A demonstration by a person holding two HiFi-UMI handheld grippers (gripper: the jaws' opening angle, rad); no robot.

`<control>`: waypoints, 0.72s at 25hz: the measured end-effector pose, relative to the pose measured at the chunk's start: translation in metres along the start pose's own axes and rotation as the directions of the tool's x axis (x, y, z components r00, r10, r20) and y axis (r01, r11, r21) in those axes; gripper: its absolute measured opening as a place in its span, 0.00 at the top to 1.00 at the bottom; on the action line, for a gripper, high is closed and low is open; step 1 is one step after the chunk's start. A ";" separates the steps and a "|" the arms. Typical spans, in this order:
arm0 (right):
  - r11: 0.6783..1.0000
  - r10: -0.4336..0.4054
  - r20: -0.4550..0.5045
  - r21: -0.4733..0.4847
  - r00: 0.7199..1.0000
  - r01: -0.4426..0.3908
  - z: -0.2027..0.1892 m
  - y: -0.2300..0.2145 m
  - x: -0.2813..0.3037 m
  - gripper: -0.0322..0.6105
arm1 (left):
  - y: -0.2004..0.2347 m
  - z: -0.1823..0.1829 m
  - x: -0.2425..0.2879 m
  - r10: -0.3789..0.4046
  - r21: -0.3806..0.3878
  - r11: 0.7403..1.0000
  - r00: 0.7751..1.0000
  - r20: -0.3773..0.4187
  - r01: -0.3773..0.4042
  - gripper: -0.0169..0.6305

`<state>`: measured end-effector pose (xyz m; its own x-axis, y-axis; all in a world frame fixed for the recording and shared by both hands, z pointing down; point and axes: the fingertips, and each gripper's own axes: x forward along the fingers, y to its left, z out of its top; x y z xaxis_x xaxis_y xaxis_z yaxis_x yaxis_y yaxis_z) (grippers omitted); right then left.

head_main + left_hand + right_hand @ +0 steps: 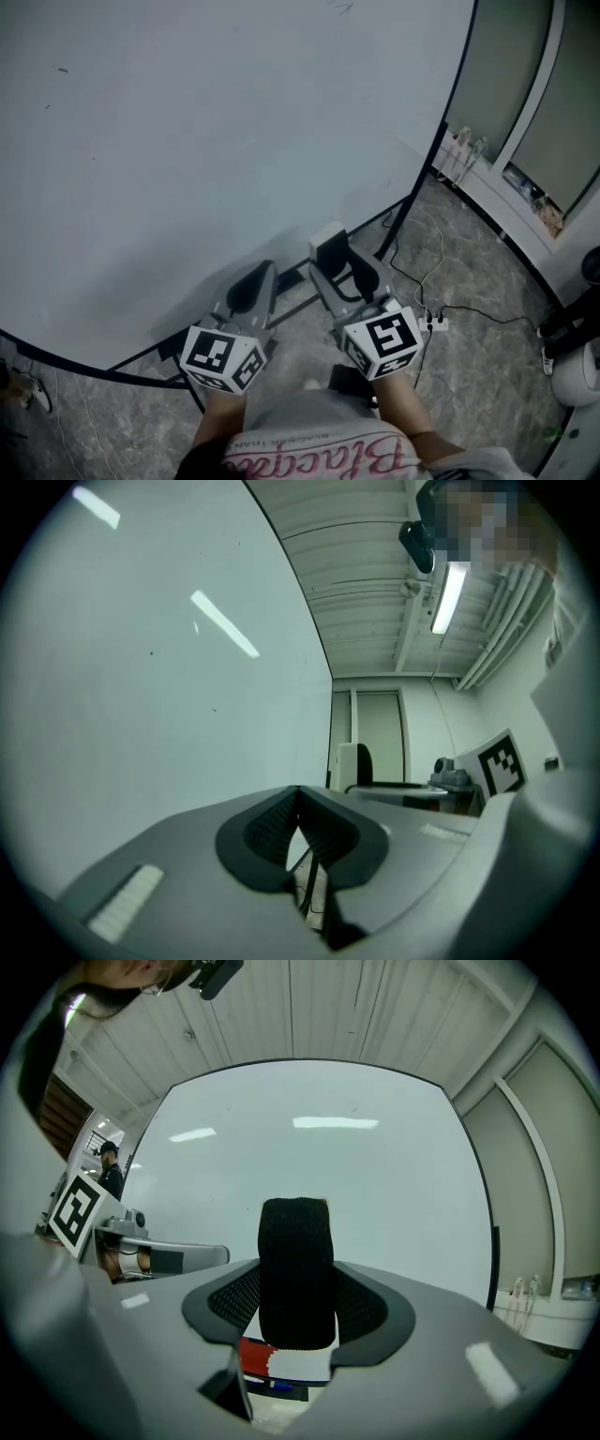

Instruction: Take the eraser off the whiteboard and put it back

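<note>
Right-hand jaws stood wide and clamped on the eraser [328,238]; left-hand jaws were pressed together with nothing in them.

Head view: the left gripper [255,279] and the right gripper [330,255] sat side by side at lower centre, both aimed up-frame at the whiteboard [206,141], which filled the upper left. The eraser showed as a pale block at the right gripper's tips, close to the board's lower edge; whether it touched the board could not be told. At lower right, a power strip [435,323] and its cables lay on the grey floor [487,319] beside the board's stand.

Left gripper view: the left gripper [298,795] had its ribbed pads meeting at the tips. The whiteboard [141,686] ran along the left half. The eraser [353,763] stood upright at centre, pale back toward the board and dark felt away from it. A ceiling lamp [448,596] glowed at upper right.

Right gripper view: the eraser [295,1274] stood at centre with its long axis running up and down the frame, black felt facing the camera, both pads of the right gripper [295,1309] pressed on its sides. The whiteboard [375,1185] lay behind it. The left gripper's marker cube [75,1213] showed at the left edge, and a red and white object [256,1359] lay below the jaws.
</note>
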<state>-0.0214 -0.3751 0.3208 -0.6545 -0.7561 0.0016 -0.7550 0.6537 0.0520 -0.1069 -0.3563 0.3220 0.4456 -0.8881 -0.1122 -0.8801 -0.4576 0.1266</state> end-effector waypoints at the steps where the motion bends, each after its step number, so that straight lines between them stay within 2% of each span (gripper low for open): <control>1: 1.000 0.003 0.002 0.002 1.000 -0.003 -0.001 0.002 -0.001 0.59 | -0.001 0.000 -0.001 0.000 0.011 1.000 1.000 0.004 0.000 0.98; 4: 1.000 0.011 -0.002 -0.003 1.000 -0.011 -0.003 0.007 -0.002 0.59 | -0.008 0.004 -0.005 -0.014 0.043 0.999 0.999 0.029 0.013 0.98; 8: 1.000 0.021 -0.006 -0.012 1.000 -0.021 -0.003 0.013 -0.001 0.59 | -0.008 0.008 -0.004 -0.015 0.002 1.000 0.998 0.061 0.015 0.98; 18: 0.999 0.036 -0.003 -0.037 0.999 -0.036 0.000 0.009 0.006 0.59 | -0.006 0.004 -0.004 -0.005 0.020 1.000 0.999 0.044 0.004 0.97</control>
<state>-0.0326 -0.3739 0.3214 -0.6812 -0.7321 0.0062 -0.7289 0.6789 0.0884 -0.1036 -0.3498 0.3177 0.4420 -0.8833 -0.1564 -0.8815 -0.4600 0.1068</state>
